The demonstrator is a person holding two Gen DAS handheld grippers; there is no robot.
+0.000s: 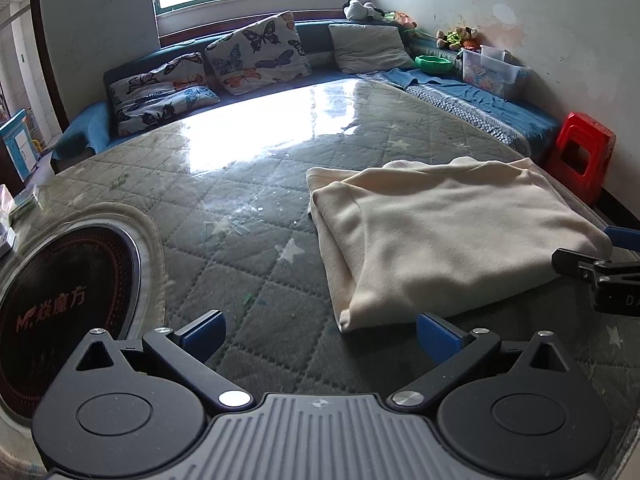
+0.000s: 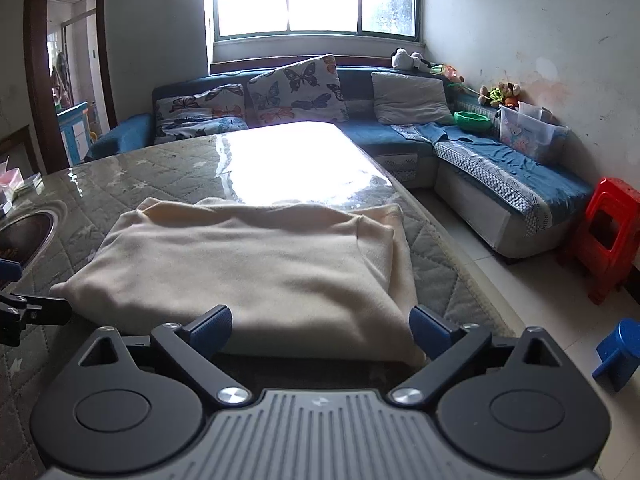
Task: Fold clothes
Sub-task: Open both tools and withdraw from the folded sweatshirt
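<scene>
**Folded Sweater on the Desk, Both Grippers Empty**

While I look along the right gripper [image 2: 321,326], its jaws stand wide and hold nothing; the near edge of the cream sweater [image 2: 256,256] lies just ahead of the blue pads [image 2: 212,326], and I cannot tell whether they touch the cloth. The sweater is folded into a thick rectangle and rests on the quilted green desk [image 2: 120,184], toward its right edge and closer to the near side. My left gripper [image 1: 320,334] also has its jaws wide and empty, hanging over bare quilting just beside the sweater's near left corner. A round black hotplate [image 1: 68,304] is sunk into the desk toward the left edge. Past the far edge stands a blue sofa [image 2: 400,136] with butterfly cushions [image 2: 296,88], and a red stool [image 2: 612,236] stands on the floor beyond the right edge.
</scene>
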